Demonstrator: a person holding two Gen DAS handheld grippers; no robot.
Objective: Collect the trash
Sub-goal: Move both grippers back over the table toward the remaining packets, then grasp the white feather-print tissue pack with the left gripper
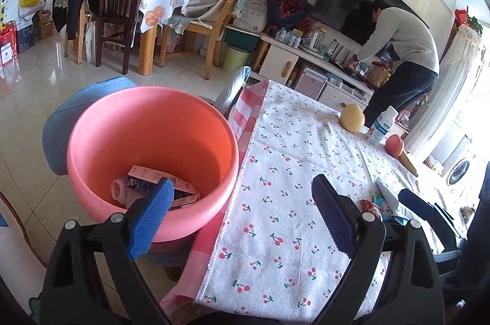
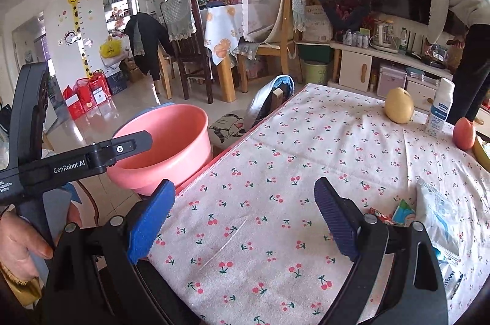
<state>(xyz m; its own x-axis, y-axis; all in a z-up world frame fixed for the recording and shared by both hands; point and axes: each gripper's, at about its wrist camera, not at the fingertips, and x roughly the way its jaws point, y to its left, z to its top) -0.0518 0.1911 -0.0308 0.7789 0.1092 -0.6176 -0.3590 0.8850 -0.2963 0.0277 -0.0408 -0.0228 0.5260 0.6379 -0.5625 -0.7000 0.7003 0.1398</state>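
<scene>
A pink basin (image 1: pixel 153 141) stands on a stool beside the table's left edge and holds a pink carton (image 1: pixel 159 181) and other packaging. My left gripper (image 1: pixel 242 193) is open and empty, over the table edge next to the basin. My right gripper (image 2: pixel 245 196) is open and empty above the cherry-print tablecloth (image 2: pixel 306 156). The basin also shows in the right wrist view (image 2: pixel 165 141). Small coloured wrappers (image 2: pixel 395 213) and a white plastic packet (image 2: pixel 438 211) lie on the cloth to the right of the right gripper. The wrappers show in the left wrist view (image 1: pixel 375 204) too.
A yellow pear (image 2: pixel 398 106), a white bottle (image 2: pixel 439 110) and a red apple (image 2: pixel 464 133) stand at the table's far right. A chair with a cat cushion (image 2: pixel 226 127) sits beyond the basin. A person (image 2: pixel 459 28) bends at the TV cabinet behind.
</scene>
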